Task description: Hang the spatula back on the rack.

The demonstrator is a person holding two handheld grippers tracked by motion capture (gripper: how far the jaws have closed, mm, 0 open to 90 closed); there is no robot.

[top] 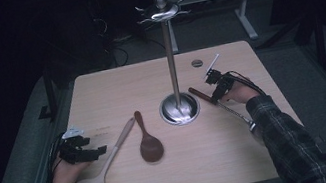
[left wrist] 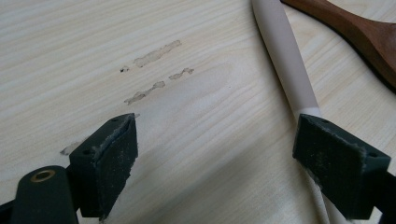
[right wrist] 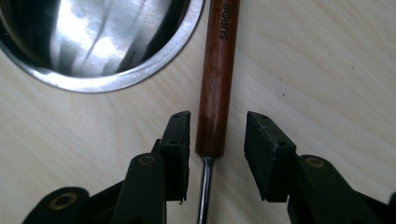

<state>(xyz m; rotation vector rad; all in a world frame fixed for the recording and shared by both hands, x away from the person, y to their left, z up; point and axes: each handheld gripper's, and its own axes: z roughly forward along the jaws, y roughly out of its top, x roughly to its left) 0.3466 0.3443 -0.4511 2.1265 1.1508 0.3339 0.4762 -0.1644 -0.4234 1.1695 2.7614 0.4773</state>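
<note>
Right tool (right wrist: 217, 154) straddling wooden-handled utensil (right wrist: 215, 79), pre-grasp.
Jaws spread, handle between them, unpinched; utensil lies at 3 o'clock of stand base (right wrist: 93, 42). Next, likely: close squarely. Left tool (left wrist: 215, 163) spread.

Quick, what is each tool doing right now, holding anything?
Left tool: open, holding nothing, beside the cream ladle.
Right tool: open around the wooden-handled utensil, not gripping.
</note>
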